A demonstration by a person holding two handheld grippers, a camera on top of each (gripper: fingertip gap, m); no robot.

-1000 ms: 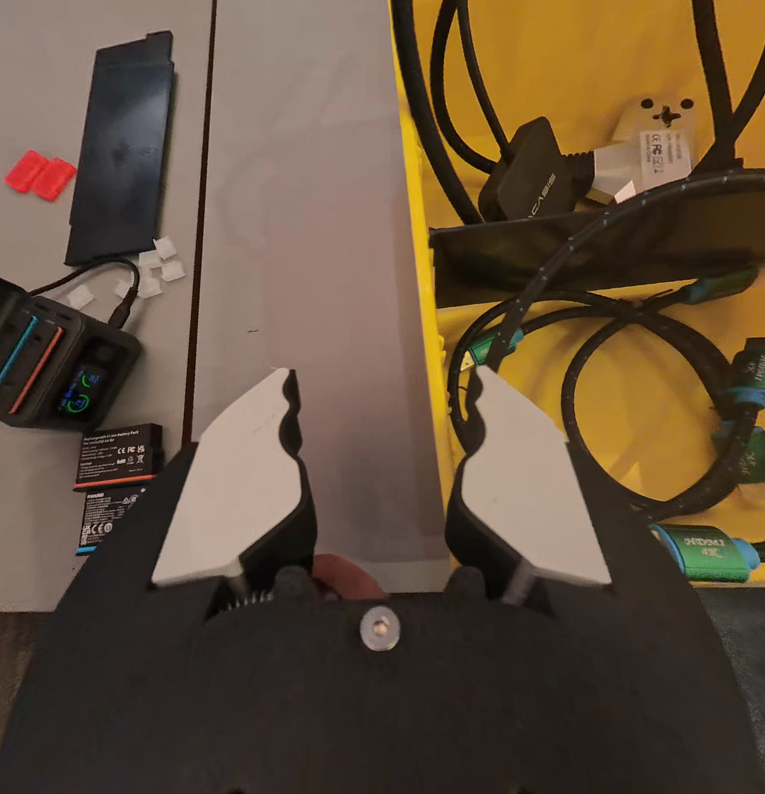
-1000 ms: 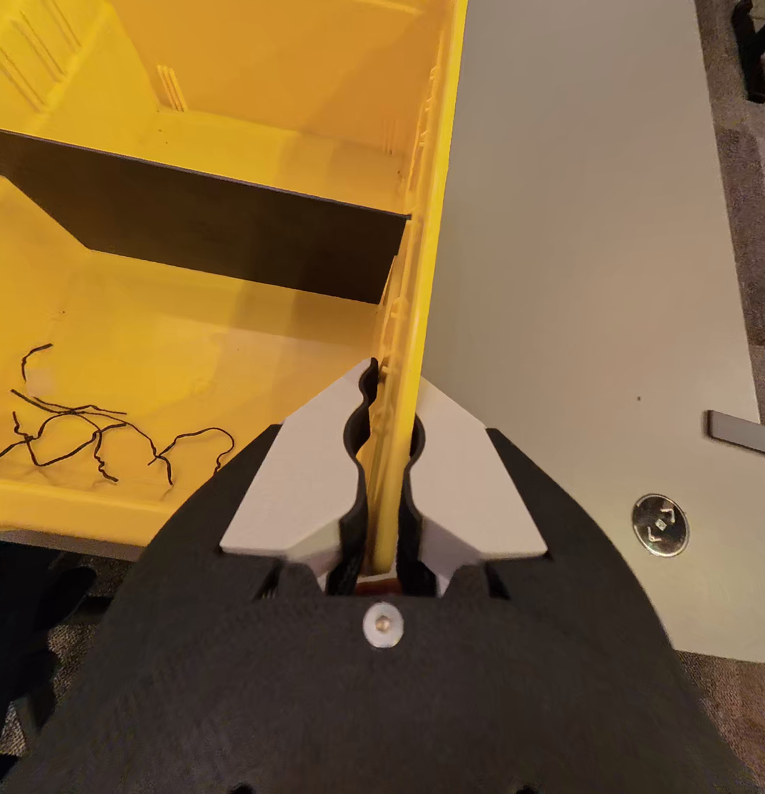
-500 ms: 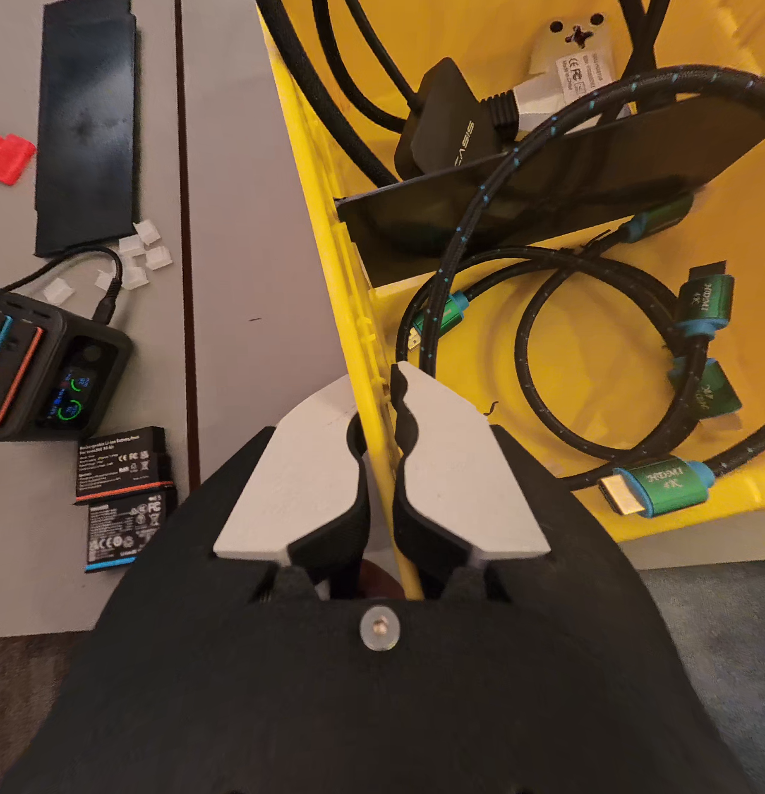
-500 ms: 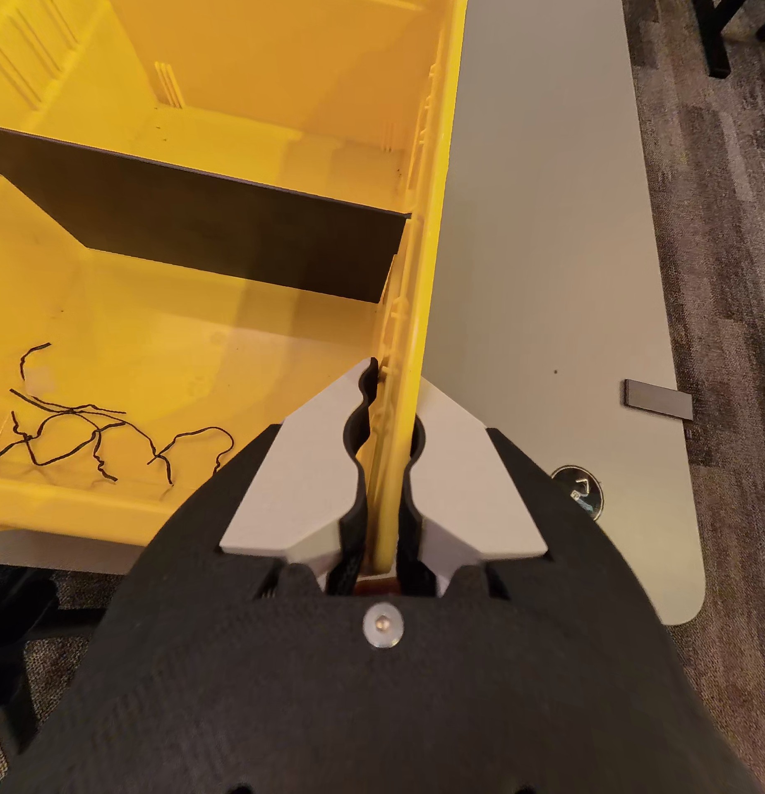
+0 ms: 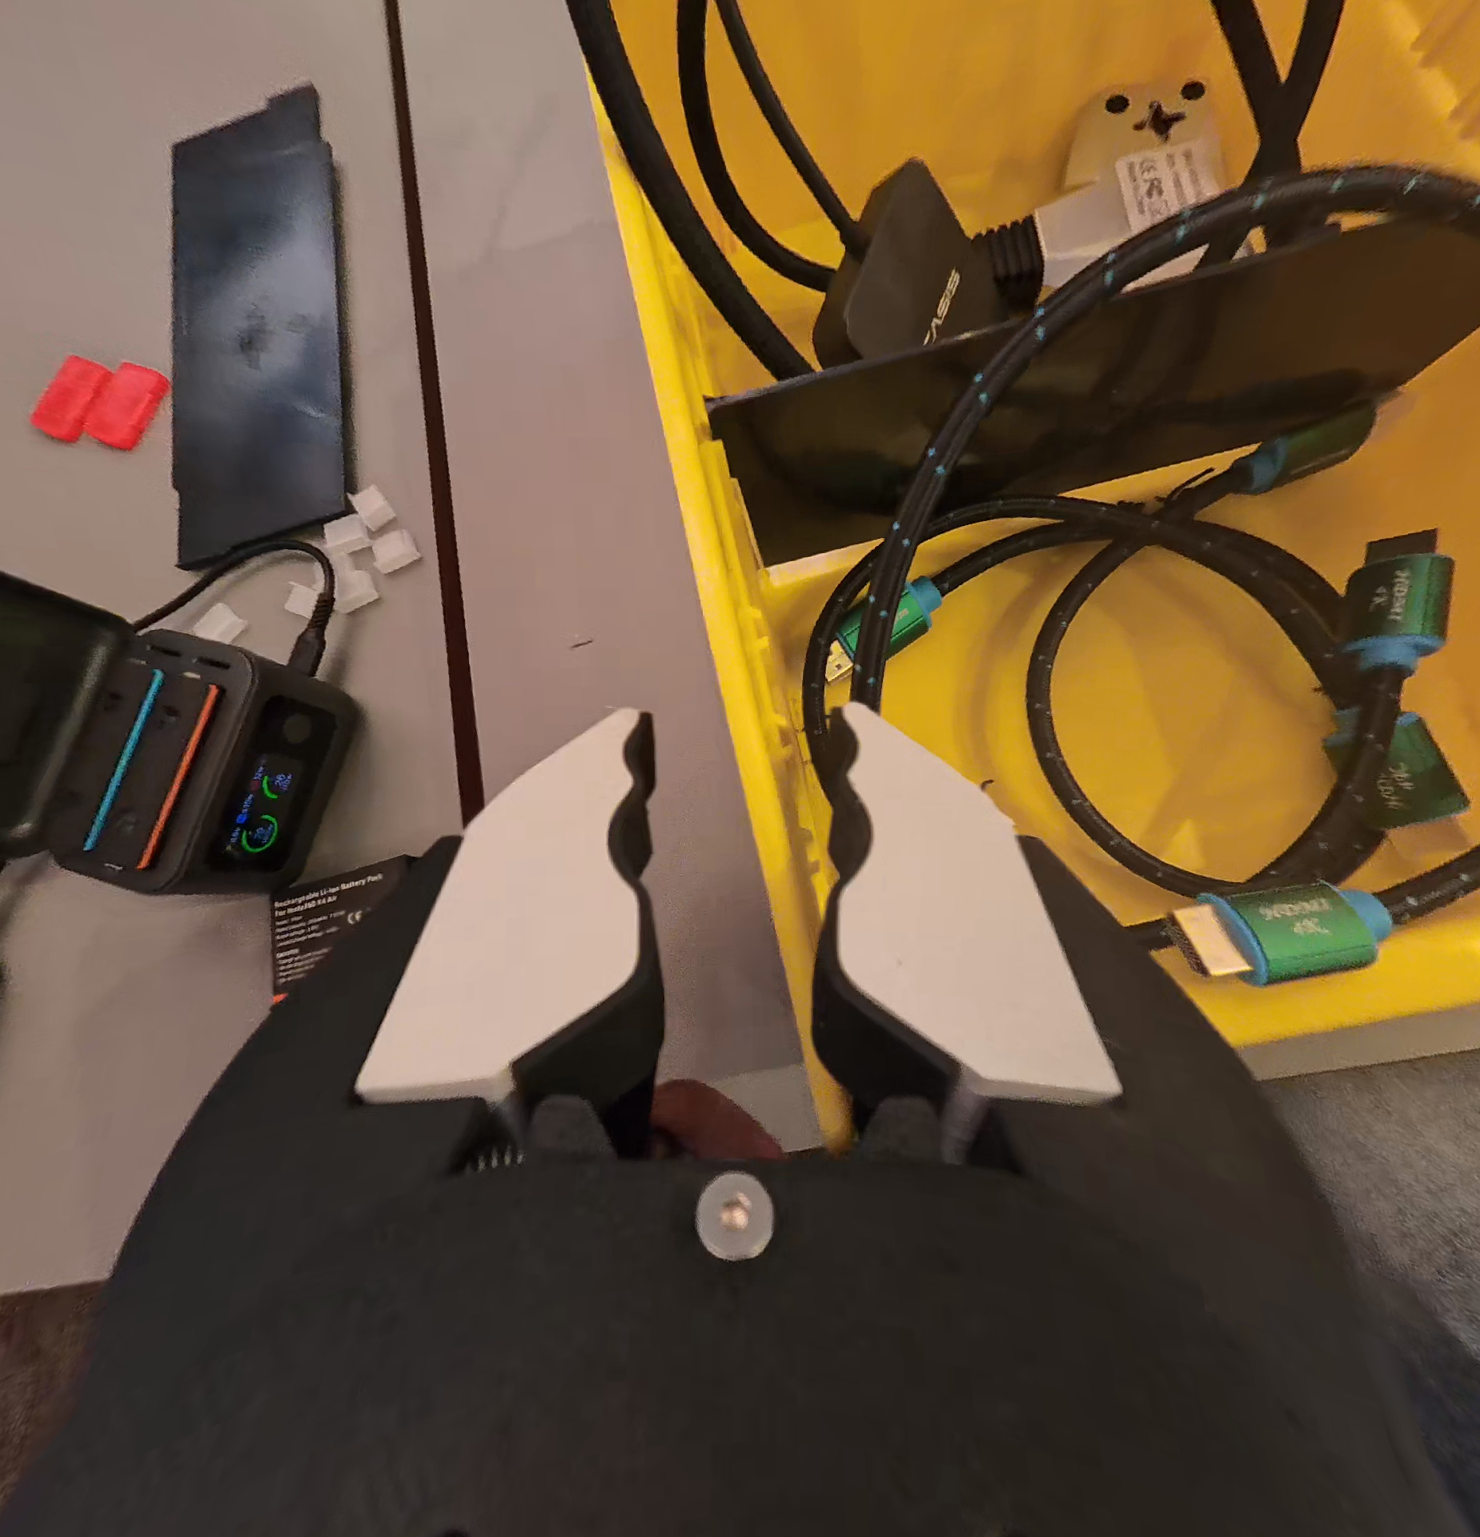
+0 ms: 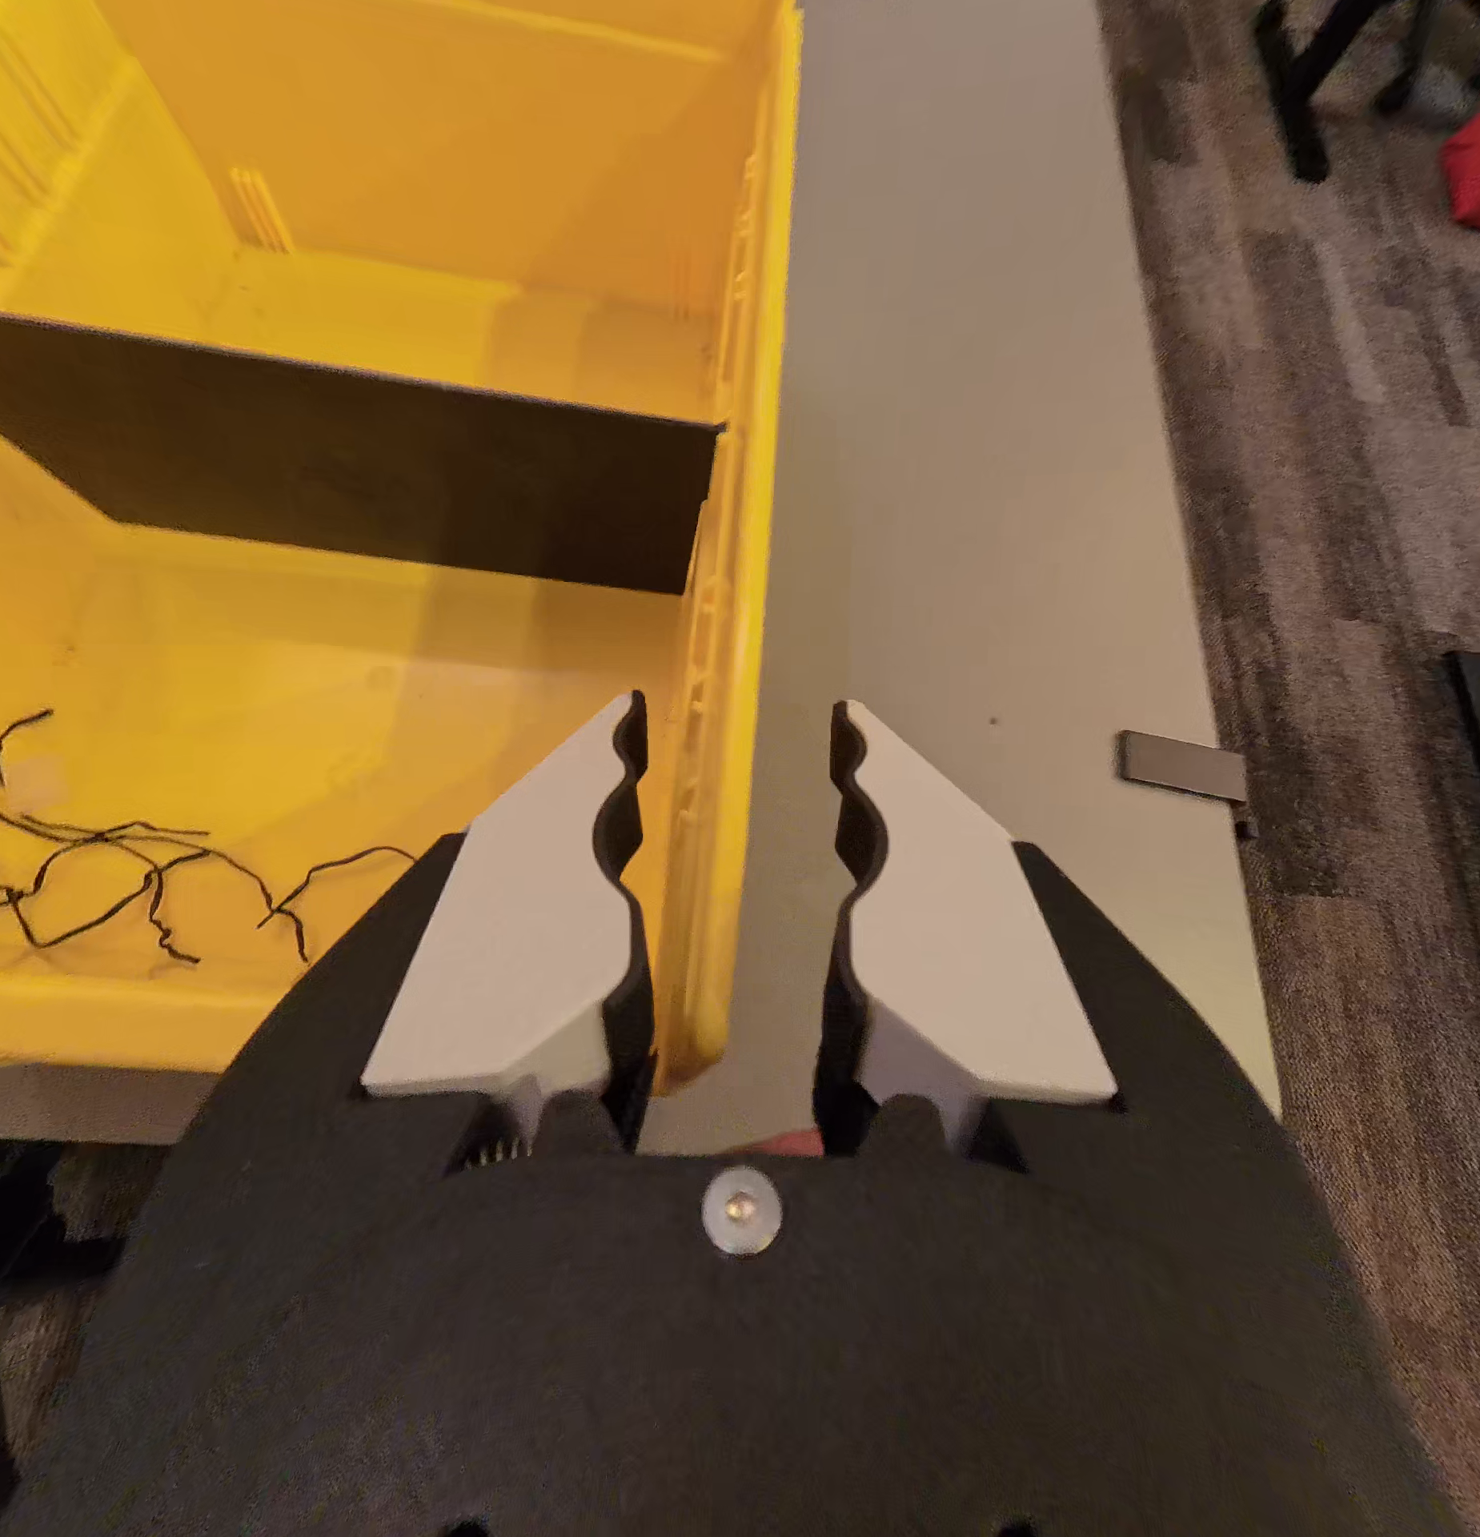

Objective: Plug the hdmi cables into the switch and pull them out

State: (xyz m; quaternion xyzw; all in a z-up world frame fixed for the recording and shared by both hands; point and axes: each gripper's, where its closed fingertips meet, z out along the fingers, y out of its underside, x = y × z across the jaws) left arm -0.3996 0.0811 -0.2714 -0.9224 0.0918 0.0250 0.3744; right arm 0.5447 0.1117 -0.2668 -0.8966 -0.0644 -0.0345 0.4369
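A yellow bin [image 5: 724, 582] holds several braided black HDMI cables [image 5: 1061, 665] with green plugs, one plug [image 5: 1285, 931] at the near edge. A black HDMI switch [image 5: 903, 274] lies in the far compartment behind a black divider [image 5: 1135, 391]. My left gripper [image 5: 740, 724] is open and straddles the bin's left wall without gripping it. My right gripper [image 6: 736, 707] is open around the bin's right wall [image 6: 720, 748]. In the right wrist view the near compartment holds only thin black threads [image 6: 121, 873].
On the grey table [image 5: 537, 416] left of the bin lie a battery charger case [image 5: 162, 748], a loose battery [image 5: 337, 906], a flat black panel [image 5: 254, 333], red clips [image 5: 100, 399] and small white caps [image 5: 370, 541]. Carpet floor [image 6: 1343, 499] lies past the table's right edge. Some 95 cm of space lies between my two pairs of fingers. It is some 15 cm from my left tips to the loose battery [image 5: 337, 906].
Both grippers have opened and let go of the bin's side walls. Before that they had clamped the walls and shifted the bin, with it, to the right along the table.
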